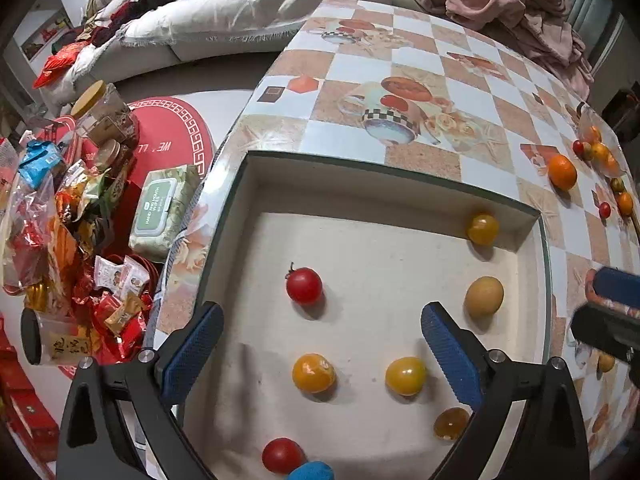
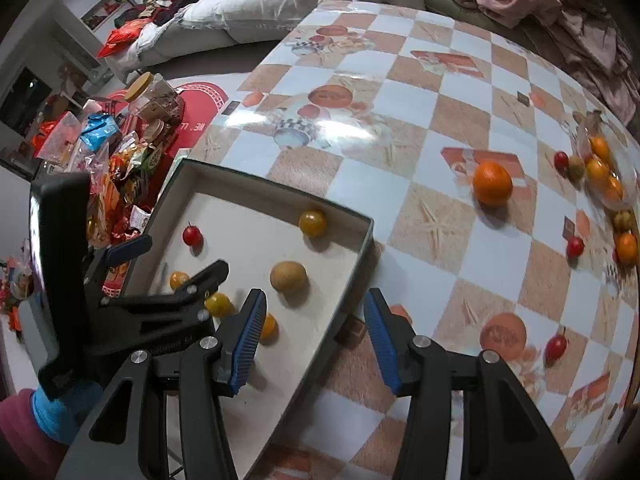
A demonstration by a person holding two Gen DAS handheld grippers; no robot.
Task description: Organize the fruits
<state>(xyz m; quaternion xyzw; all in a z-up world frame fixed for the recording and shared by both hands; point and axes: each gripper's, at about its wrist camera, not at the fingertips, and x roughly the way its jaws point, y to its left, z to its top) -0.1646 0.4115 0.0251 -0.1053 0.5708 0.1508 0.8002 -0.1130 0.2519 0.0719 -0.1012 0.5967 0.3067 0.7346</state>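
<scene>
A shallow white box (image 1: 256, 192) (image 2: 360, 248) at the table's left edge holds several small fruits: a red tomato (image 1: 304, 285) (image 2: 192, 235), yellow and orange ones (image 1: 405, 375) (image 1: 313, 373), and a tan fruit (image 1: 484, 296) (image 2: 289, 276). My left gripper (image 1: 320, 344) hovers open and empty over the box. My right gripper (image 2: 316, 336) is open and empty over the box's right wall. An orange (image 2: 493, 182) (image 1: 562, 172) and several small fruits, such as a red tomato (image 2: 556, 347), lie loose on the table to the right.
The checkered table (image 2: 400, 100) has a clear bag of small fruits (image 2: 600, 168) at its far right. Snack packets (image 1: 60, 216), jars (image 1: 104, 112) and a wipes pack (image 1: 164, 208) lie on the floor to the left. Clothes (image 1: 500, 0) are piled beyond the table.
</scene>
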